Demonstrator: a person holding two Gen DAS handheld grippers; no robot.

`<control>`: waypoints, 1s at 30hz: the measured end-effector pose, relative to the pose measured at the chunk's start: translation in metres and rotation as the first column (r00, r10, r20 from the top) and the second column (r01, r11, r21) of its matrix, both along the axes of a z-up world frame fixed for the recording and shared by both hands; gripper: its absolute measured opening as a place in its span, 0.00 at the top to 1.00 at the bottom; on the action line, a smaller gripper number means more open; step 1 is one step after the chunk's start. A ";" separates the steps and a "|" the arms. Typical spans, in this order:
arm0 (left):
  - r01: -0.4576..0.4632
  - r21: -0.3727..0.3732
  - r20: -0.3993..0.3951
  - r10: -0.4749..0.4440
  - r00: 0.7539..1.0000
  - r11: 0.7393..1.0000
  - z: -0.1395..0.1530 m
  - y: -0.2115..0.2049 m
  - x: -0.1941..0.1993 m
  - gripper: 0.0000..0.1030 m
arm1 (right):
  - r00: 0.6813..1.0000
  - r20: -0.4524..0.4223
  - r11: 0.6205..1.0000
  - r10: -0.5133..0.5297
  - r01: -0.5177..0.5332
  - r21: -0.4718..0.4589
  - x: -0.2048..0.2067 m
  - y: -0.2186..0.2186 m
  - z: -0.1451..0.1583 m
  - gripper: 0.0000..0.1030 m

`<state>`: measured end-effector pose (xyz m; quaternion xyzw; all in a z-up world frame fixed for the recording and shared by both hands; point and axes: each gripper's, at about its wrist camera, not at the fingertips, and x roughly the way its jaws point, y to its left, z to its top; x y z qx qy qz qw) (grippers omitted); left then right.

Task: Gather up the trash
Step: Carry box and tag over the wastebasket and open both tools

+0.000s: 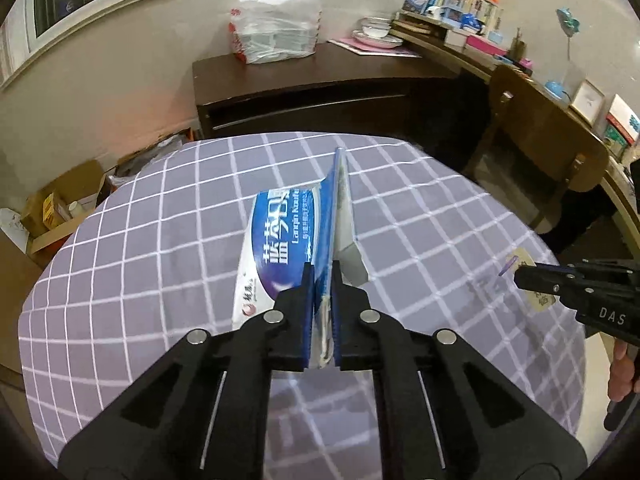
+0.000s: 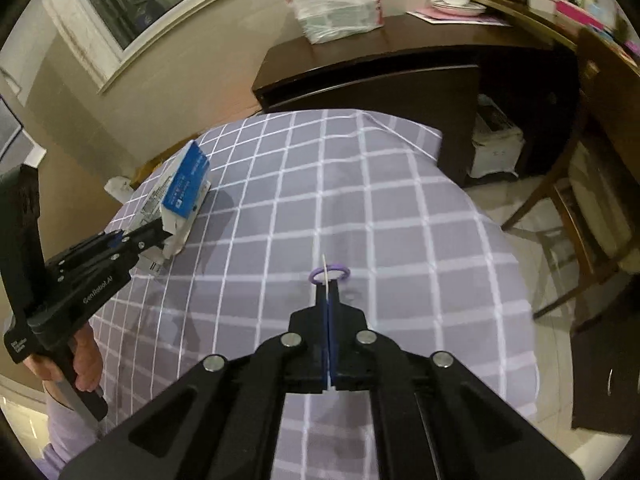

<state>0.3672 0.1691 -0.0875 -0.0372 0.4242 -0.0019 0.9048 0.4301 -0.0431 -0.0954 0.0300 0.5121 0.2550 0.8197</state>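
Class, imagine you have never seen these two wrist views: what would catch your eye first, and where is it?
First, the blue-and-white flattened carton, pinched in the shut left gripper above the purple checked tablecloth. Next, the right gripper, shut on a thin tag with a purple ring over the middle of the same cloth. Behind, a white plastic bag sits on a dark cabinet by the wall.

Dim indoor light, fisheye-warped edges, slight blur
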 end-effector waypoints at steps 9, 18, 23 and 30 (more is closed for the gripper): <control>0.143 0.013 0.042 -0.144 0.989 0.990 0.028 -0.081 -0.033 0.94 | 0.995 0.052 0.996 -0.089 0.088 0.023 -0.057 -0.077 0.023 0.98; 0.294 0.018 0.071 -0.294 0.953 0.956 0.045 -0.171 -0.051 0.94 | 0.974 0.085 0.977 -0.212 0.210 0.036 -0.095 -0.150 0.040 0.98; 0.356 0.010 0.067 -0.356 0.932 0.934 0.046 -0.216 -0.058 0.94 | 0.955 0.085 0.958 -0.286 0.283 0.044 -0.113 -0.194 0.040 0.98; 0.453 -0.004 0.043 -0.452 0.891 0.892 0.042 -0.286 -0.065 0.94 | 0.929 0.067 0.931 -0.364 0.361 0.052 -0.133 -0.249 0.026 0.98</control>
